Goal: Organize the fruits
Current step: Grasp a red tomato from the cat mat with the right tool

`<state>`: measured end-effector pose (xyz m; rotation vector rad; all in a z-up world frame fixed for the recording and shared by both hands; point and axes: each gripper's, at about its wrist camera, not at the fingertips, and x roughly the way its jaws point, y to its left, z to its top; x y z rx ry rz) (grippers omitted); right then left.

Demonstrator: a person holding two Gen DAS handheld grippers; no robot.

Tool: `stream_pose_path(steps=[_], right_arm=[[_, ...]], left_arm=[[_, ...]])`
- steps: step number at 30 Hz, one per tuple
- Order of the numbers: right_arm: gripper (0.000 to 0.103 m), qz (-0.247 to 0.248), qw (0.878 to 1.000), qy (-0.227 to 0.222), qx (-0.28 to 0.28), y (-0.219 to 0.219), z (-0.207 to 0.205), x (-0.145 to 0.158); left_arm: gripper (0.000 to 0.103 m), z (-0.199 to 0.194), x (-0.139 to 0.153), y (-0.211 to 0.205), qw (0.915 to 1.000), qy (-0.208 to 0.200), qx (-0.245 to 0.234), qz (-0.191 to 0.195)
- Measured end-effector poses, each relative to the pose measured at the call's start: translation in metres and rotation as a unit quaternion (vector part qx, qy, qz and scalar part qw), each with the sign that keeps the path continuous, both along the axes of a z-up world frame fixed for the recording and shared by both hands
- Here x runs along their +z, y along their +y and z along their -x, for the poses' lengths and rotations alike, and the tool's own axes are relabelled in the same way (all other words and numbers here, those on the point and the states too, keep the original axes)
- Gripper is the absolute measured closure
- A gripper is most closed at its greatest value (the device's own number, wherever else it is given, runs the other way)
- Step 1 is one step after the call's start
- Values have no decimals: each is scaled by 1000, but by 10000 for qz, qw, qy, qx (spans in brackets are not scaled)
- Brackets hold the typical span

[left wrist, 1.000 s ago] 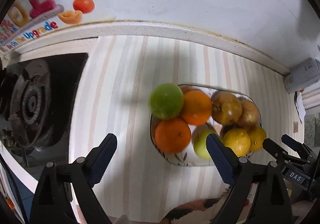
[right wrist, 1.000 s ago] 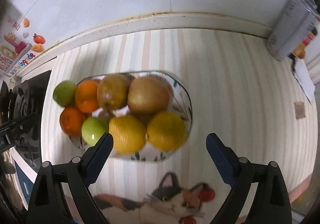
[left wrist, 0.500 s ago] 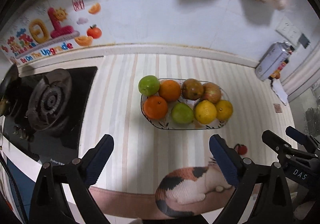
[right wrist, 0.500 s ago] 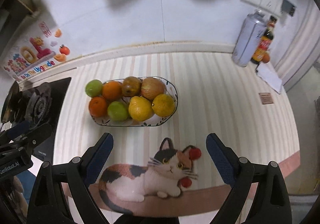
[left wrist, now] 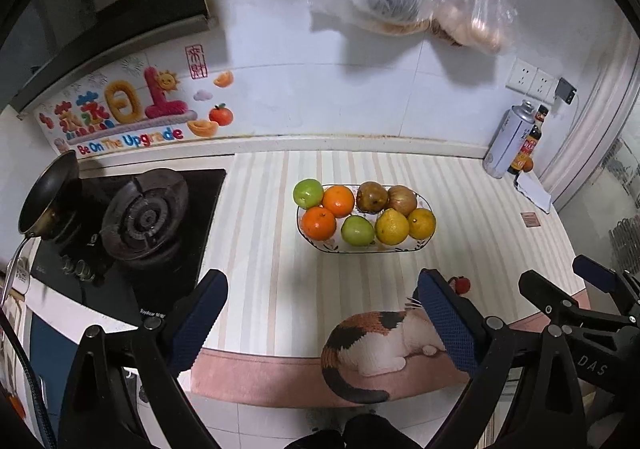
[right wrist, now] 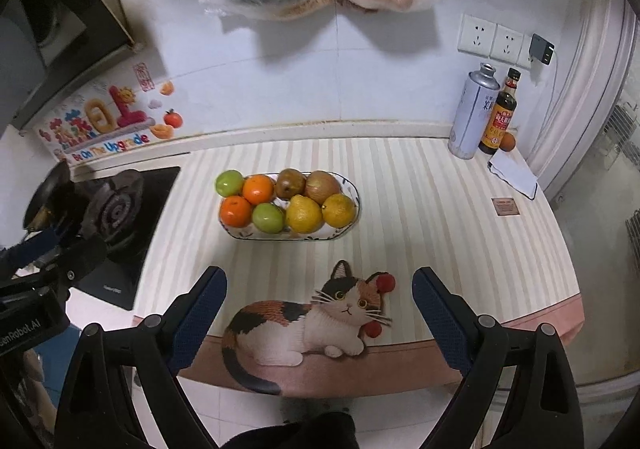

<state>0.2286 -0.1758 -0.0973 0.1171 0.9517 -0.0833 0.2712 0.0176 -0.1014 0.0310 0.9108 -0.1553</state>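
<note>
Both tongs have pulled back and up from the dish (right wrist: 352,209), the left tongs (left wrist: 322,323) spreading wider on nothing, the right tongs (right wrist: 318,315) spread and empty. Mid-counter (right wrist: 440,209), fruits (right wrist: 286,199) fill it; best withdraw clear without nudging.

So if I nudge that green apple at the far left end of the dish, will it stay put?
Probably not. The green apple is round and perches on the dish rim, overhanging, so it may roll onto the counter. Its skin looks smooth and glossy, possibly slippery. The orange beside it touches it and may shift too.
</note>
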Motion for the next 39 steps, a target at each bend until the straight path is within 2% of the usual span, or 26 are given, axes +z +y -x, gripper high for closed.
stream_pose_path(steps=[9, 14, 16, 20, 22, 23, 25, 28, 30, 33, 39], right_arm=[[7, -222, 9994, -199, 196, -2, 11, 12], [7, -581, 9981, -190, 128, -26, 4, 6], [7, -792, 9968, -43, 43, -44, -3, -5], [7, -901, 9951, 256, -316, -84, -16, -41], [9, -1036, 9919, 617, -402, -104, -25, -75], [20, -1143, 9896, 762, -427, -112, -28, -92], [33, -1290, 9849, 1036, -501, -126, -33, -126], [43, -1742, 9717, 1473, -616, -148, -44, -181], [45, -1806, 9683, 1612, -610, -156, -55, -207], [49, -1813, 9667, 1734, -501, -163, -76, -239], [53, -1741, 9645, 1975, -209, -155, -119, -280]], left_arm=[[5, 28, 14, -6, 9996, -243, 113, -90], [5, 24, 12, -12, 9996, -197, 182, -77], [0, 19, 7, -16, 9998, -102, 165, -12], [0, 1, -18, -35, 9994, 124, 191, -242], [0, -8, -34, -45, 9988, 265, 186, -376], [0, -13, -45, -52, 9982, 388, 171, -430], [0, -23, -71, -67, 9962, 635, 146, -583], [0, -37, -106, -89, 9918, 1067, 3, -710], [0, -46, -133, -109, 9872, 1392, -140, -761], [0, -56, -168, -133, 9798, 1734, -212, -972], [0, -70, -215, -161, 9695, 1963, -115, -1462]])
